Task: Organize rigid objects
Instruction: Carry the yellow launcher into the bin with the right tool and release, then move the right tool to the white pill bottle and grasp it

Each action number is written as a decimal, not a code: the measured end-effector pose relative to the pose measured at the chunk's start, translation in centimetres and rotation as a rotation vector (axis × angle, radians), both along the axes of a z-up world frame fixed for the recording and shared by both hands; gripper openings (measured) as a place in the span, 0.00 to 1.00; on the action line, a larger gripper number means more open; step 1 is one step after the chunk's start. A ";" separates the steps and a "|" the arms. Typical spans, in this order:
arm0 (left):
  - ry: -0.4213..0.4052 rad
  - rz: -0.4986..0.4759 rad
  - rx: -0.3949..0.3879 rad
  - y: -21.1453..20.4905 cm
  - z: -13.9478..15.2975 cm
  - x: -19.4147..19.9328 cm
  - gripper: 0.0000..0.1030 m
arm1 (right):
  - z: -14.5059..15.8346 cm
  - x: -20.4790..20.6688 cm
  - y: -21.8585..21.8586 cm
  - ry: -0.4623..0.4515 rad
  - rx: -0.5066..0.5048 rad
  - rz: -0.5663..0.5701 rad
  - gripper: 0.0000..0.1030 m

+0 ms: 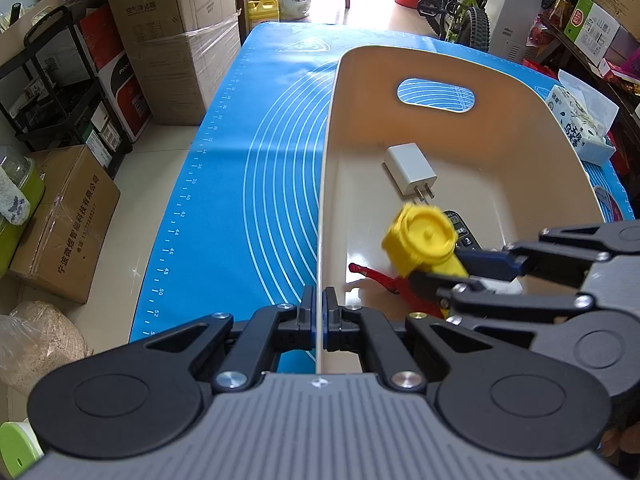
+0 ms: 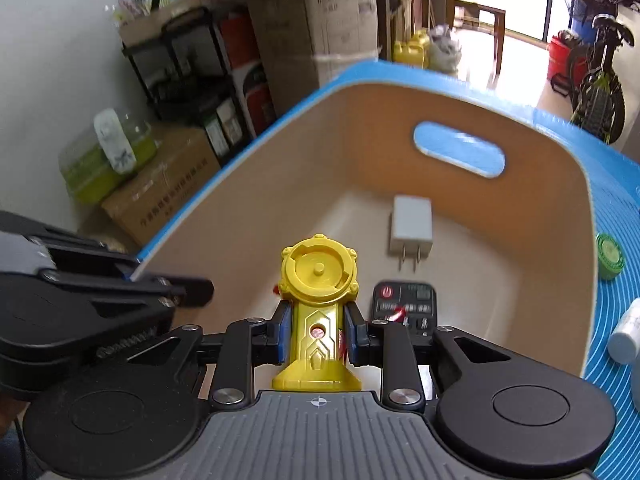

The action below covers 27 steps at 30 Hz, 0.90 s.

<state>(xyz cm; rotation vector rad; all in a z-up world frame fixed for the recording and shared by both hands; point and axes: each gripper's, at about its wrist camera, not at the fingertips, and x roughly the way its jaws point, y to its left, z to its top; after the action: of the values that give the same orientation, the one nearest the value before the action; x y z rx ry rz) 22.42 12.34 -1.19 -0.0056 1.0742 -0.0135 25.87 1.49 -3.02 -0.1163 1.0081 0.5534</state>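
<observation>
Claws both grip: the left claw [image 1: 319,312] pinches the beige bin's wall [image 1: 320,216], the right claw [image 2: 316,334] clamps a yellow toy [image 2: 318,280] above the bin's charger [image 2: 412,226] and remote [image 2: 404,306].

A: Lighting? Daylight, bright, from the doorway [image 1: 372,12] at the far end; floor there blown out to white in both views.

B: Glare anywhere else?

A: Small highlights on the bin floor [image 1: 356,264]; soft shadows inside the bin wall [image 2: 280,168].

B: Blur?

A: Yes. Yellow toy [image 1: 420,240] motion-smeared in the left wrist view; sharp in the right. Right wrist view has streaky background, boxes [image 2: 328,20] and shelf soft.

B: Distortion?

A: Heavy fisheye, mat edge [image 1: 224,128] bowed, corners dark-vignetted.
</observation>
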 end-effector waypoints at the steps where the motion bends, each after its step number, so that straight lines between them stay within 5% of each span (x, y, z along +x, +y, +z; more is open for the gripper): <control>1: 0.000 0.000 0.001 0.0 0.0 0.0 0.04 | -0.1 0.0 0.1 0.012 -0.008 0.001 0.34; 6: 0.000 0.000 0.003 0.0 0.0 0.1 0.04 | 0.0 0.3 0.1 0.030 -0.027 0.004 0.38; 11: 0.000 0.000 0.002 0.0 0.0 0.2 0.04 | 0.6 -0.3 -1.1 0.013 0.020 -0.013 0.55; 21: 0.000 0.000 0.002 0.0 0.0 0.1 0.04 | 6.7 -1.6 -7.2 -0.156 0.137 -0.142 0.72; 27: 0.000 0.001 0.002 0.1 0.0 0.1 0.04 | 8.9 -2.0 -12.0 -0.301 0.109 -0.304 0.85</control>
<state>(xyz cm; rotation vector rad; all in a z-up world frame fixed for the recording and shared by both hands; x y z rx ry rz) 22.53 12.47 -1.17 -0.0046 1.0739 -0.0117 23.84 -10.53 5.92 0.0502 0.6841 0.3004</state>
